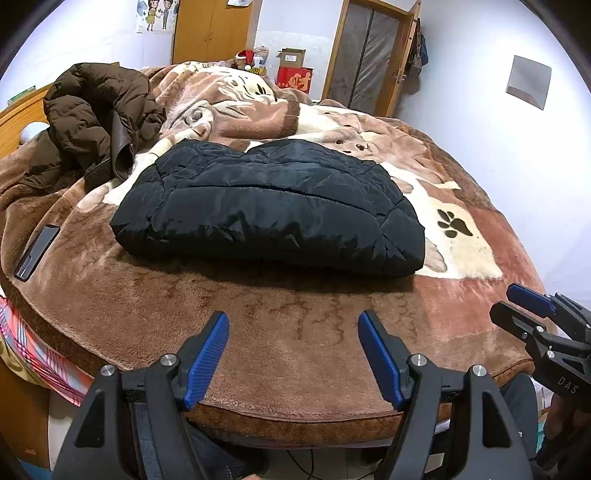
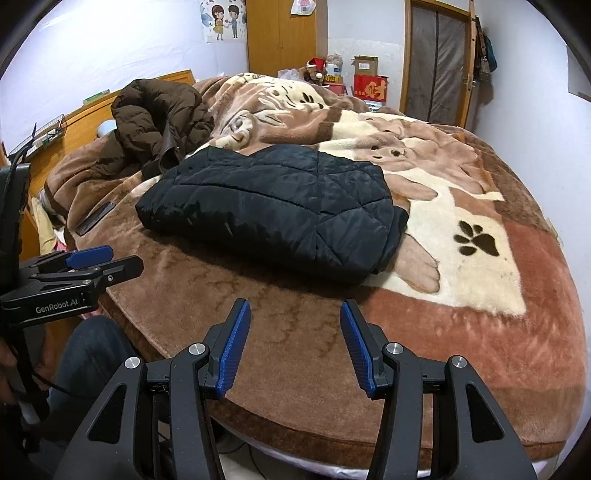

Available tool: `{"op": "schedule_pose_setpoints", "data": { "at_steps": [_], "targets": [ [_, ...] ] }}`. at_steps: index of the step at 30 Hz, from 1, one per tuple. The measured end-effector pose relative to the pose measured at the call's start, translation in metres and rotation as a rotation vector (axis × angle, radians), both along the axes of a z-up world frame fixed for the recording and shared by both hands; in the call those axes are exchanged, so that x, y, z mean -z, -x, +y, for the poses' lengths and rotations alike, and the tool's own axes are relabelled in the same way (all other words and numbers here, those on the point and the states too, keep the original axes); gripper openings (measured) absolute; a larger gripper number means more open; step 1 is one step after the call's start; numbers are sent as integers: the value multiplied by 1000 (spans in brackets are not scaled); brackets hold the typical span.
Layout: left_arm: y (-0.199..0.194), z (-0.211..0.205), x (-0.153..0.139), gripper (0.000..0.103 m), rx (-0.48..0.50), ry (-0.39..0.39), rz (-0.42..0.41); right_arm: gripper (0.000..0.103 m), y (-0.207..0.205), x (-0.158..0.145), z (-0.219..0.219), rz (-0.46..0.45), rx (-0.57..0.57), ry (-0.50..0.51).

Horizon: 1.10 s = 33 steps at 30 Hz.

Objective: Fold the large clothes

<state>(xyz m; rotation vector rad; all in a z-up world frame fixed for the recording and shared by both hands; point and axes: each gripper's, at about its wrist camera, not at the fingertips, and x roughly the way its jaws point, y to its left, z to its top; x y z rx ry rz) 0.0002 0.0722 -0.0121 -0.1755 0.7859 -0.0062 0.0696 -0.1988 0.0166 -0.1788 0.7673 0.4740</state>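
Left gripper (image 1: pixel 293 326) and right gripper (image 2: pixel 295 314) gape, apparently empty.

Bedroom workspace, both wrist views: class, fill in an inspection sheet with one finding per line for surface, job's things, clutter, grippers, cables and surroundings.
Surface: bed covered by a brown plush blanket with animal and paw prints.
Job's things: black quilted jacket lies folded in a compact bundle mid-bed; brown puffer coat sits crumpled and unfolded behind it.
Clutter: phone on the blanket near the left edge.
Grippers: left gripper and right gripper both open, nothing between the jaws, over the near bed edge.
Cables: dark cable on the floor under the bed edge.
Surroundings: wooden wardrobe, door, red box, wall poster.
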Motion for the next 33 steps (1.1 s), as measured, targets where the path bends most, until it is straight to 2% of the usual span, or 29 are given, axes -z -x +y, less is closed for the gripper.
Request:
{"op": "schedule_pose_setpoints", "data": {
  "at_steps": [33],
  "targets": [
    [-2,-6,-1,74,-10,-28,12,51,-1,1,0,5,2,1]
  ]
}}
